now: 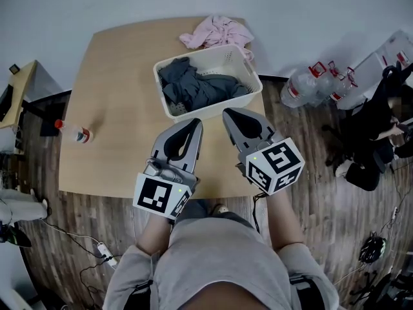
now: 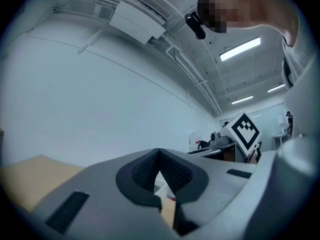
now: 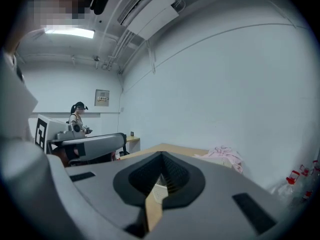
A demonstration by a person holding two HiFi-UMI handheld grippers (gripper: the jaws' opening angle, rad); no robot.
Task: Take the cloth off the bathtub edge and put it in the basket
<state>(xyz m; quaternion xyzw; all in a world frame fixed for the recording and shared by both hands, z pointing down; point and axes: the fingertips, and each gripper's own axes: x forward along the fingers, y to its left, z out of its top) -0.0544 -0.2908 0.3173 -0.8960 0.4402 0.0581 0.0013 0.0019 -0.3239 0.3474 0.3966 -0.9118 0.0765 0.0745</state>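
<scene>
Closed empty, left gripper [image 1: 195,123] and right gripper [image 1: 227,112] face one basket [image 1: 213,55], one cloth [image 1: 193,86] inside.

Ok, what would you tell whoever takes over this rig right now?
Left tongs: shut, empty, over the near part of the light wooden table.
Right tongs: shut, empty, beside the left ones.
Things: the dark grey cloth lies inside the white perforated plastic basket. The crumpled pink cloth lies on the table behind the basket. No bathtub is in view.
Done: grey cloth is in the basket.
Left: possibly the pink cloth, which is not in the basket.
</scene>
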